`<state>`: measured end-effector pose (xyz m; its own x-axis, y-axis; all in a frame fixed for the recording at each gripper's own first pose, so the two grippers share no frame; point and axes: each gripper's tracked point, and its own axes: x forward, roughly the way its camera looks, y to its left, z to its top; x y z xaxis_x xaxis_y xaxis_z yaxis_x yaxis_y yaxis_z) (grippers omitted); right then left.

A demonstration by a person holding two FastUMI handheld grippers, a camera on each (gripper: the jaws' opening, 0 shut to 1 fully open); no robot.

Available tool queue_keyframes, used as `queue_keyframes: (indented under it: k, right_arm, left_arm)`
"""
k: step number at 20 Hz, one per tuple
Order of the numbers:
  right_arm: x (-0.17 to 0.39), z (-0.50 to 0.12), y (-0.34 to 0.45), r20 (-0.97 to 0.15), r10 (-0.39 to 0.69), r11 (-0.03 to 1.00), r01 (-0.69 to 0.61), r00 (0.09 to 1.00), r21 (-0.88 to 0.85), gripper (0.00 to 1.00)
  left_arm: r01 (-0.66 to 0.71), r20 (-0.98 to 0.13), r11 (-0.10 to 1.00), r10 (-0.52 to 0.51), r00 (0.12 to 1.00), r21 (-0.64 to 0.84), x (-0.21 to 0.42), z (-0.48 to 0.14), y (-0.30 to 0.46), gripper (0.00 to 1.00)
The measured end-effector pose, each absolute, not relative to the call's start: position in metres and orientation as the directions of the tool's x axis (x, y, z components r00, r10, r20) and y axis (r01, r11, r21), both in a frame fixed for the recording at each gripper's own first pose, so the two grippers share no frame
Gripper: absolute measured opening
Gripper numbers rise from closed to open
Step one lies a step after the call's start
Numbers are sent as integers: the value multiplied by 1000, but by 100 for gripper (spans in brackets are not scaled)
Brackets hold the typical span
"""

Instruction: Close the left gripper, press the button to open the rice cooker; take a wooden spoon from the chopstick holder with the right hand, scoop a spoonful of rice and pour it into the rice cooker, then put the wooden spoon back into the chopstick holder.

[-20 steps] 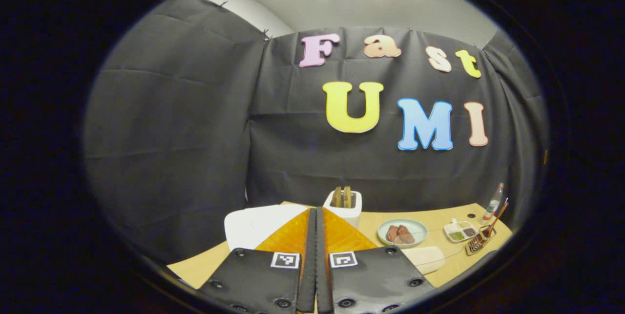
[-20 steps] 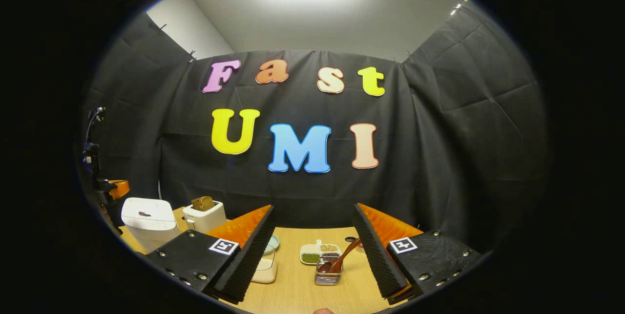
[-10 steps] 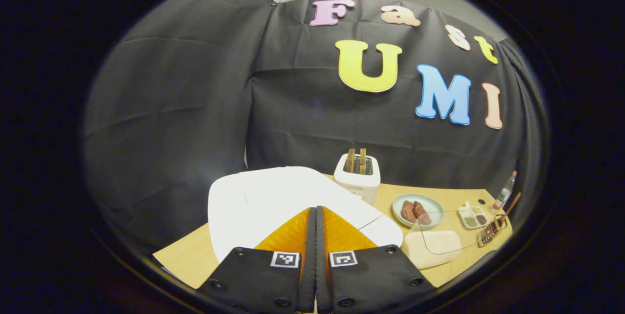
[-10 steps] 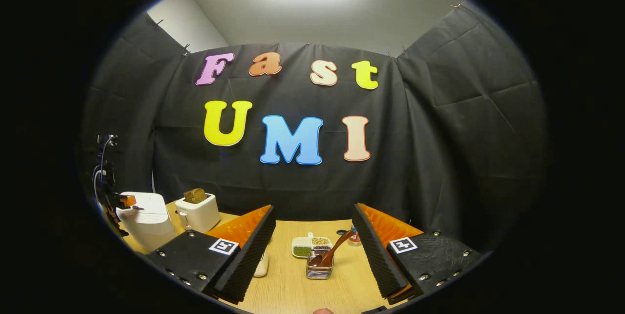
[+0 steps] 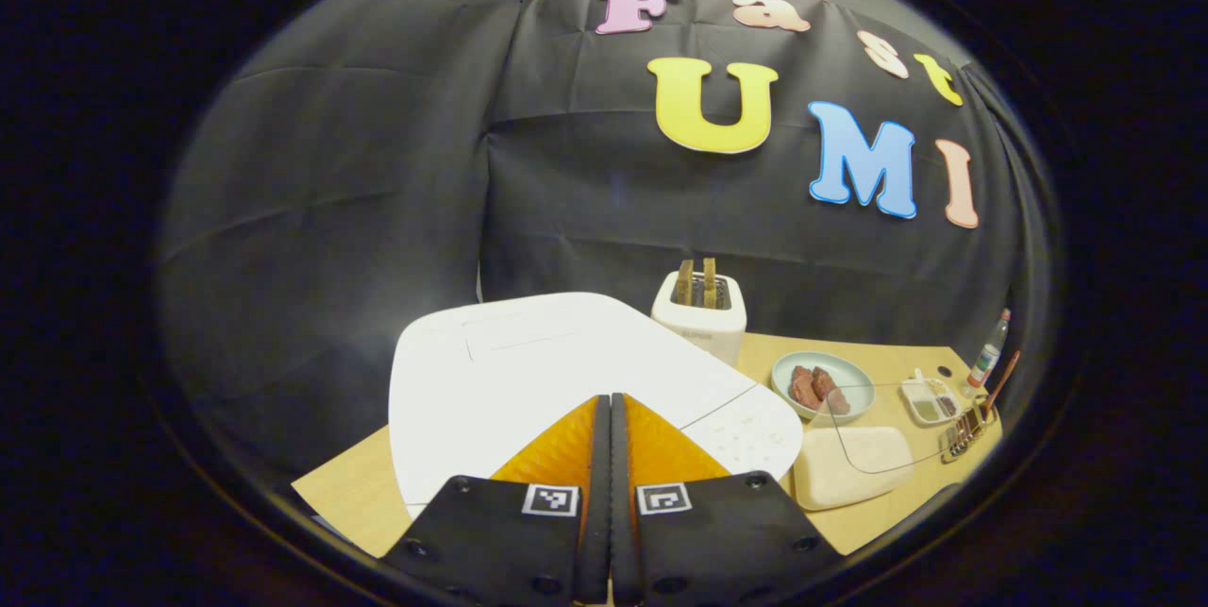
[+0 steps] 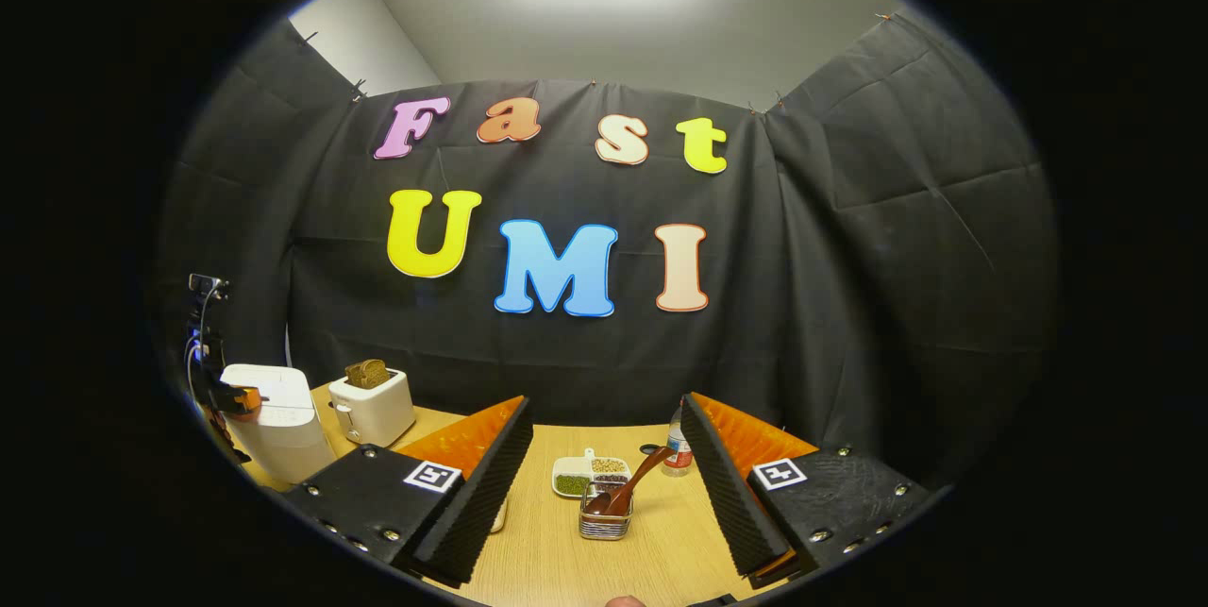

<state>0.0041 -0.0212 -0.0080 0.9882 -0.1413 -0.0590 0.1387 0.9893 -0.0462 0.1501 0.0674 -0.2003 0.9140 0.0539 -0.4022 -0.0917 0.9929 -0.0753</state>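
Black cloth walls close off the booth behind a pale wooden worktop (image 6: 566, 550). On it the white rice cooker (image 5: 528, 371) sits with its lid down, a toaster (image 5: 700, 312) just behind it. The left gripper (image 5: 609, 456) hangs over the cooker's lid, jaws pressed together with nothing between them. The risk now is aim: the lid is broad and smooth, and if the closed tips land off the button or skid sideways, the lid will likely stay shut. I cannot tell whether the tips touch it yet. The right gripper (image 6: 604, 484) waits with jaws wide apart, lined up with the wooden spoon (image 6: 630, 490) leaning in the chopstick holder (image 6: 604, 524). The holder looks light, so a careless pull on the slanted handle could tip it toward the small dish of grains (image 6: 590, 475) just behind it.
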Motion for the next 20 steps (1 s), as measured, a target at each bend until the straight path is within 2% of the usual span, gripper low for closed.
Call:
queue_keyframes:
  k: [3, 5, 8, 12, 18, 19, 20]
  right_arm:
    - [5, -8, -19, -56, -132, 990, 130, 990, -50, 96]
    - [6, -8, -18, -52, -121, 992, 119, 991, -50, 96]
    - [9, -12, -16, -58, -105, 993, 102, 993, -55, 97]
    - [11, -18, -10, -68, -79, 996, 77, 995, -41, 96]
    - [24, -24, -17, -76, -58, 998, 55, 995, -39, 96]
    - [29, -25, -18, -81, -57, 998, 54, 995, -32, 96]
    - [33, -27, -22, -83, -58, 998, 56, 995, -29, 96]
  left_arm:
    - [-89, -417, 990, 37, 908, -106, 151, -197, 69, 11]
    - [-73, -405, 994, 33, 914, -84, 154, -189, 69, 8]
    - [-67, -309, 997, 56, 949, -25, 159, -144, 78, 8]
    - [-97, -230, 993, 79, 970, -67, 157, -98, 94, 6]
    - [-128, -59, 989, 124, 990, -70, 113, -13, 113, 10]
    - [-110, -35, 991, 108, 994, -77, 104, 2, 109, 11]
    - [-84, -15, 992, 83, 996, -89, 96, 10, 102, 31]
